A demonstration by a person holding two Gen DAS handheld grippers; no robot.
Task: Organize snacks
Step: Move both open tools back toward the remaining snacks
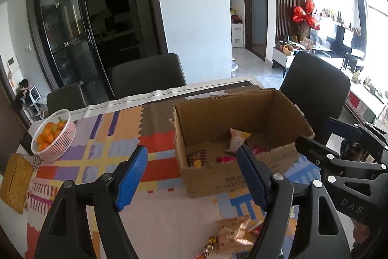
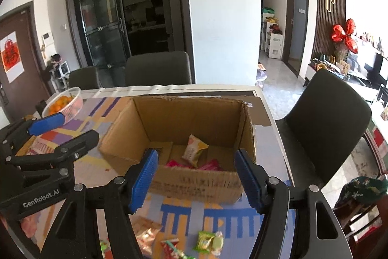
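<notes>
An open cardboard box (image 1: 211, 179) (image 2: 194, 186) stands on the patterned tablecloth. Inside it a cream and orange snack packet (image 1: 236, 140) (image 2: 194, 149) leans upright, with pink wrappers (image 2: 211, 165) and a brown-red packet (image 1: 197, 158) on the floor. Loose snacks lie in front of the box: beige packets (image 1: 232, 234), a green candy (image 2: 205, 240), a red wrapper (image 2: 171, 246). My left gripper (image 1: 191, 179) is open and empty, left of the box front. My right gripper (image 2: 196, 181) is open and empty, just before the box's front wall.
A white basket of oranges (image 1: 52, 135) (image 2: 63, 103) sits at the far left of the table. A gold tissue box (image 1: 15, 182) lies at the left edge. Dark chairs (image 1: 148, 74) (image 2: 325, 123) stand behind and right of the table.
</notes>
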